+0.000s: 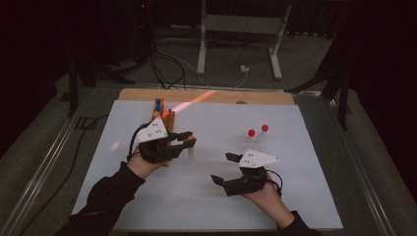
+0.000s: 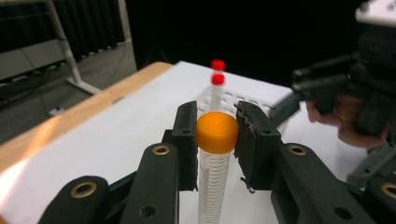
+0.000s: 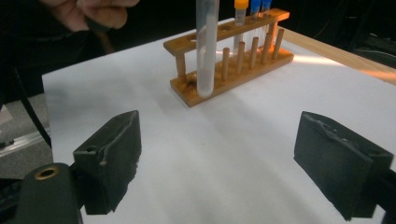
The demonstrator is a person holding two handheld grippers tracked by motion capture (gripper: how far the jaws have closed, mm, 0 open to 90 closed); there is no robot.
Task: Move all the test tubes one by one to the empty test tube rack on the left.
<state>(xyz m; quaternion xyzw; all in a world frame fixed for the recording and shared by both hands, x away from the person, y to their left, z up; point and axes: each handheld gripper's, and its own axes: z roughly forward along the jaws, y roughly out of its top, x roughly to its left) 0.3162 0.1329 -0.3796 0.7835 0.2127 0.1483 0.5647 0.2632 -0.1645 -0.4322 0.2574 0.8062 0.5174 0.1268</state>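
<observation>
Two tongs are at work over the white worktop (image 1: 211,196). The left tongs (image 2: 215,135) are clamped on a clear tube (image 2: 212,182), the pads pressing just under its orange cap (image 2: 217,132); the tube hangs upright, and in the right gripper view it stands in the air in front of the wooden rack (image 3: 233,70), its round bottom near the rack's base. That rack, at the far left of the worktop, has another orange-capped tube and blue-capped ones in its far holes. The right tongs (image 1: 227,169) are wide apart with nothing between the pads, resting low near the front edge. Farther right, two red-capped tubes (image 1: 258,132) stand in a clear holder. My reading is that the tube is mid-carry, either just lifted from the wooden rack or bound for a hole, and I cannot tell which. The next move calls for keeping the tube plumb, holding the grip firm, and lining its bottom over a free hole before lowering.
</observation>
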